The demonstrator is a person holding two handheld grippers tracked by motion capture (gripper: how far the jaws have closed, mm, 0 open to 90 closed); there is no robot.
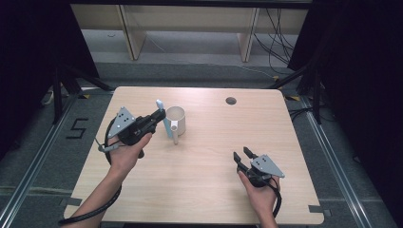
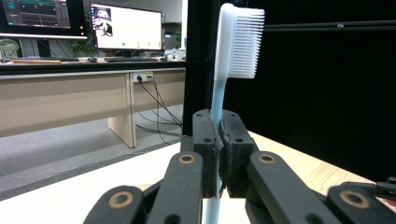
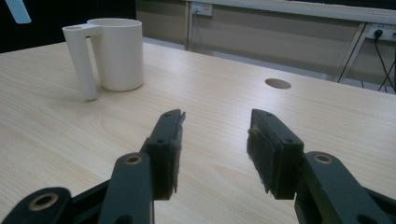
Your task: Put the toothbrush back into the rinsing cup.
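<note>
Light-blue plastic toothbrush with white bristle head [image 2: 236,42]: upright, clamped mid-handle in left gripper [image 2: 219,154], just left of cream mug with tube holder [image 1: 176,122] on tabletop [image 1: 204,185]. Light, stiff, probably slick; grip the handle, not the bristles. Right gripper [image 3: 215,154] released, empty, well apart from mug.

The toothbrush [image 1: 163,118] is held upright just left of the cup [image 1: 176,121] on the tabletop [image 1: 204,161]; the right gripper [image 1: 242,155] is placed well apart, front right.
</note>
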